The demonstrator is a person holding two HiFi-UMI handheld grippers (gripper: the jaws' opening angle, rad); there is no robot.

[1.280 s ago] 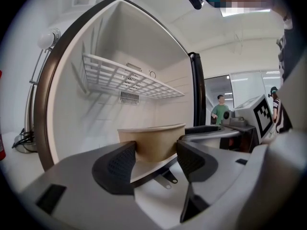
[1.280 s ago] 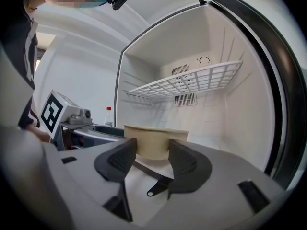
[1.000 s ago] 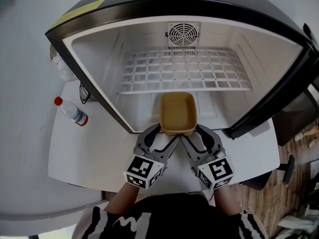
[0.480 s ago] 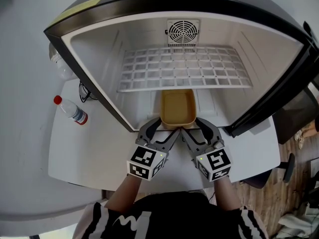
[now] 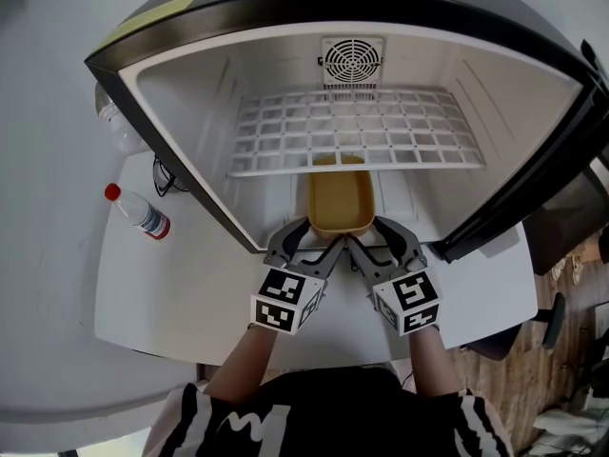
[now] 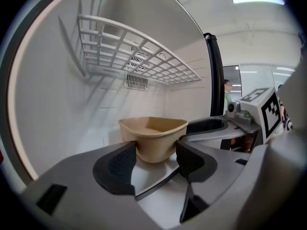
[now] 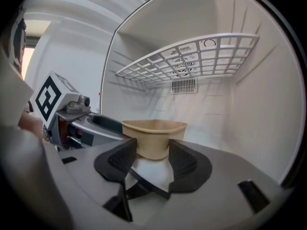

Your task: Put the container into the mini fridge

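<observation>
Head view: container [image 5: 340,203] is inside the mini fridge [image 5: 181,131], its far end under the wire shelf [image 5: 352,131] and its near end at the door opening. Left gripper [image 5: 306,244] and right gripper [image 5: 381,242] each clasp a near corner, pads against the tan wall in both gripper views. Cannot tell whether it rests on the fridge floor. Judged step: placement, nearly done. Next: settle it flat, unclamp both, draw back clear of the rim.

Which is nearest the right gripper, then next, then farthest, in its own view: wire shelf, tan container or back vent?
1. tan container, between the jaws of the right gripper.
2. wire shelf, up above.
3. back vent, on the rear wall.
</observation>
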